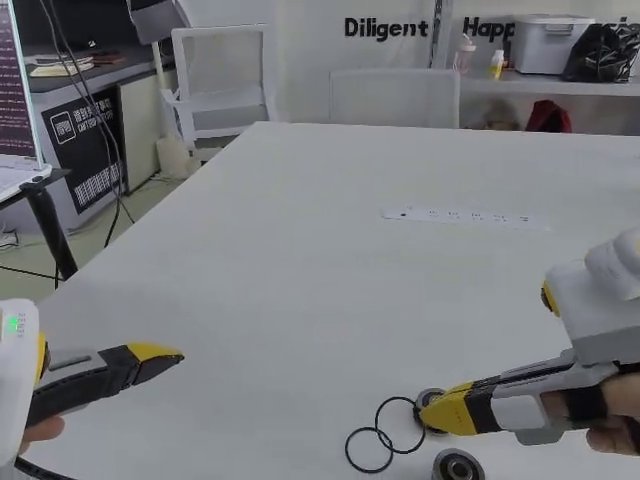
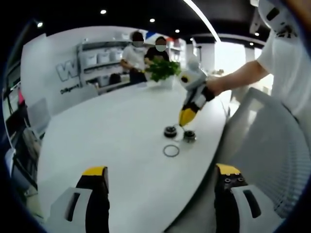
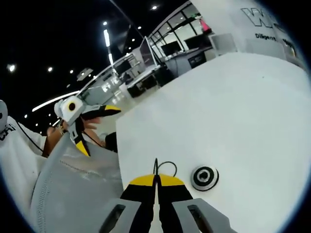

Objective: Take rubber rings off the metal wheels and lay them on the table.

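One loose ring (image 1: 347,450) on table (image 1: 300,250), 6 o'clock | right gripper (image 1: 438,418) jaws pressed together, pinching rubber ring (image 1: 400,399) | metal wheel (image 1: 458,466) 5 o'clock | left gripper (image 1: 172,357) jaws spread, 8 o'clock

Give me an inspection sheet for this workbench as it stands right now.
Surface: white table, bare in the middle.
Job's things: two metal wheels; loose rubber ring lying flat; second ring overlapping it.
Clutter: power strip.
Grippers: left claw open, holding nothing; right claw shut on the second ring.
Cables: black leads off the table, far left.
Surroundings: chairs, shelf, two people.
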Action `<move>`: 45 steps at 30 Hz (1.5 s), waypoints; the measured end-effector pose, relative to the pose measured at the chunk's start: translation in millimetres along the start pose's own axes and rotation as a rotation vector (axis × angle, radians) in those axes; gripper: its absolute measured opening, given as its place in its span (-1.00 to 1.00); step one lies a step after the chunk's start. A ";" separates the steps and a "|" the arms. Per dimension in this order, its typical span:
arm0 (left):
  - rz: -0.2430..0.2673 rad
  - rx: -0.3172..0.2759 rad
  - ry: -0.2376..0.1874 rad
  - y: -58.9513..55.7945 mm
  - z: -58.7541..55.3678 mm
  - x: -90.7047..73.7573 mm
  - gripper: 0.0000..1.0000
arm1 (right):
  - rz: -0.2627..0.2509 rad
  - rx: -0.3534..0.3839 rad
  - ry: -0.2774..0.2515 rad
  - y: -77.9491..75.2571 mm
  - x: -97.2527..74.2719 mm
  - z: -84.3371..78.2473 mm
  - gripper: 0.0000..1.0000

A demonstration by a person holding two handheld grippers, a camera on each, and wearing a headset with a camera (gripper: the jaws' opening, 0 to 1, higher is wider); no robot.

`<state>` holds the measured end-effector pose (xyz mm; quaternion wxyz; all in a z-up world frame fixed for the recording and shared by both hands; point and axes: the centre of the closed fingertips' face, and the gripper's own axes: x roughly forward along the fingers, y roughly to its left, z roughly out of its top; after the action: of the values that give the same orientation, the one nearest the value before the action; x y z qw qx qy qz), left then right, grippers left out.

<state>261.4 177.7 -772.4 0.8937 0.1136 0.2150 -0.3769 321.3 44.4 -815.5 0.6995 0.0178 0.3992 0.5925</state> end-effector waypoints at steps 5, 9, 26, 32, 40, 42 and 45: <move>0.012 -0.009 -0.013 2.4 -0.8 -1.8 0.82 | -0.028 0.015 0.032 -8.7 7.9 -5.4 -1.00; 0.015 -0.022 -0.021 3.1 -1.9 -3.4 0.81 | -0.056 0.007 0.057 -13.9 12.2 -10.1 -1.00; 0.015 -0.012 0.001 2.0 -4.6 -0.3 0.80 | -0.107 0.027 0.093 -29.7 13.9 -17.0 -1.00; 0.016 -0.004 0.012 2.6 -3.1 -1.8 0.80 | -0.120 0.027 0.101 -35.3 11.8 -18.7 -1.00; 0.023 -0.002 0.021 2.9 -4.1 -3.0 0.80 | -0.122 0.024 0.100 -35.3 8.6 -20.0 -0.94; 0.024 0.000 0.025 2.8 -4.8 -3.4 0.80 | -0.125 0.023 0.100 -36.0 6.2 -21.0 -0.95; 0.027 0.000 0.023 3.5 -4.2 -4.1 0.80 | -0.117 0.023 0.093 -34.1 2.0 -21.0 -0.95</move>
<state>260.1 184.2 -774.0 0.8961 0.1206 0.2239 -0.3637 337.0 26.6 -847.9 0.7134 -0.0253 0.4384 0.5461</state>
